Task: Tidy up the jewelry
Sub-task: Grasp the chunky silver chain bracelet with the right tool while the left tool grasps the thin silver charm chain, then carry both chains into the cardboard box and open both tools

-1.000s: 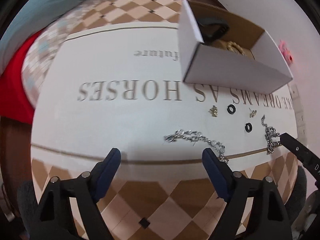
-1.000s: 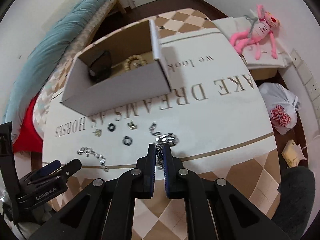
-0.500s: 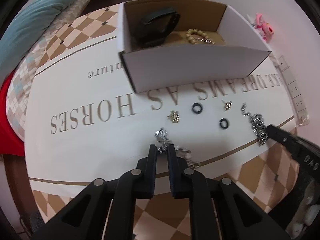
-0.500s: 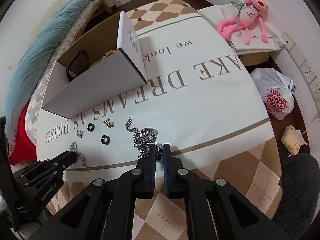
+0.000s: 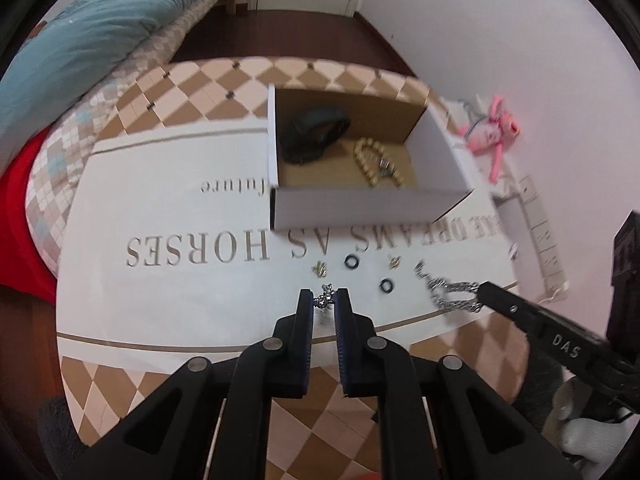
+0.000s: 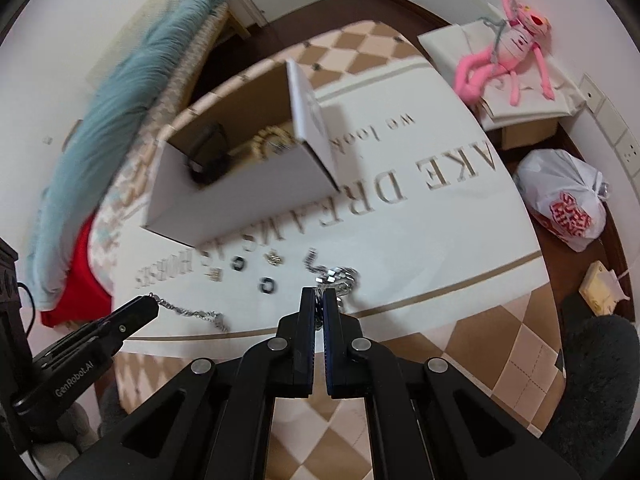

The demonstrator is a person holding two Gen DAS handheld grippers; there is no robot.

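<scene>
My left gripper point(image 5: 324, 300) is shut on a thin silver chain point(image 5: 325, 298); in the right wrist view this chain point(image 6: 192, 312) hangs from its tip above the cloth. My right gripper point(image 6: 319, 296) is shut on a thick silver chain point(image 6: 336, 276), seen in the left wrist view point(image 5: 450, 294) trailing from its tip. An open white cardboard box point(image 5: 360, 204) holds a black item point(image 5: 316, 132) and a gold bead bracelet point(image 5: 374, 160). Two black rings point(image 5: 352, 262) point(image 5: 387, 286) and two small gold earrings point(image 5: 320, 269) point(image 5: 395, 261) lie on the cloth in front of the box.
A white cloth with lettering point(image 5: 192, 248) covers the checkered table point(image 5: 280, 76). A bed with a teal blanket point(image 5: 80, 36) is at the left. A pink plush toy point(image 6: 508, 56), a white plastic bag point(image 6: 568, 196) and wall sockets point(image 5: 540, 220) are at the right.
My left gripper moved in and shut on the thin chain, then lifted its end. My right gripper stayed shut on the thick chain and has raised it. Both views have drawn back from the table.
</scene>
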